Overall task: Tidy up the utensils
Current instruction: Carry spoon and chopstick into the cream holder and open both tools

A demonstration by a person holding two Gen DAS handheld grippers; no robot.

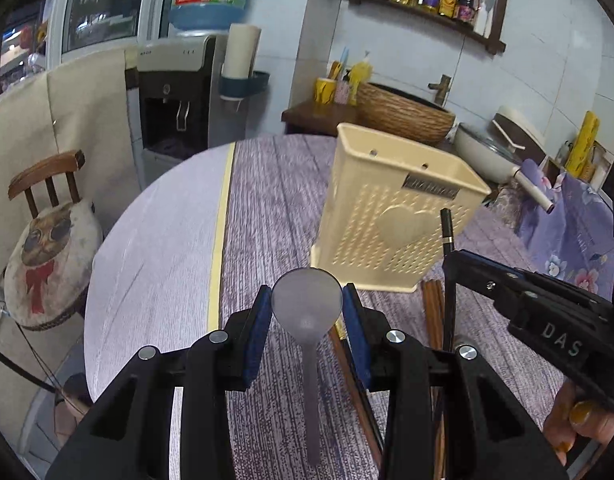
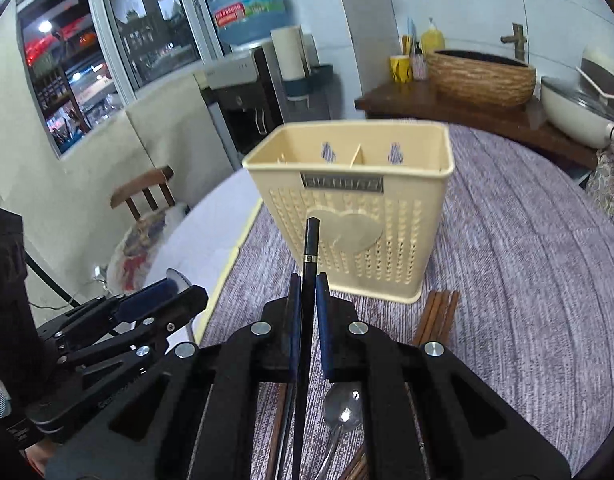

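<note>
A cream perforated utensil holder with two compartments stands on the round table, ahead of both grippers. My left gripper is shut on a metal spoon, bowl forward, held above the table. It also shows in the right wrist view. My right gripper is shut on a black chopstick, its tip pointing up in front of the holder; it also shows in the left wrist view. Brown chopsticks and another spoon lie on the cloth beneath.
The table has a purple striped cloth and a bare pale part at the left. A wooden chair with a cushion stands left. A water dispenser, a woven basin and a white pan stand behind.
</note>
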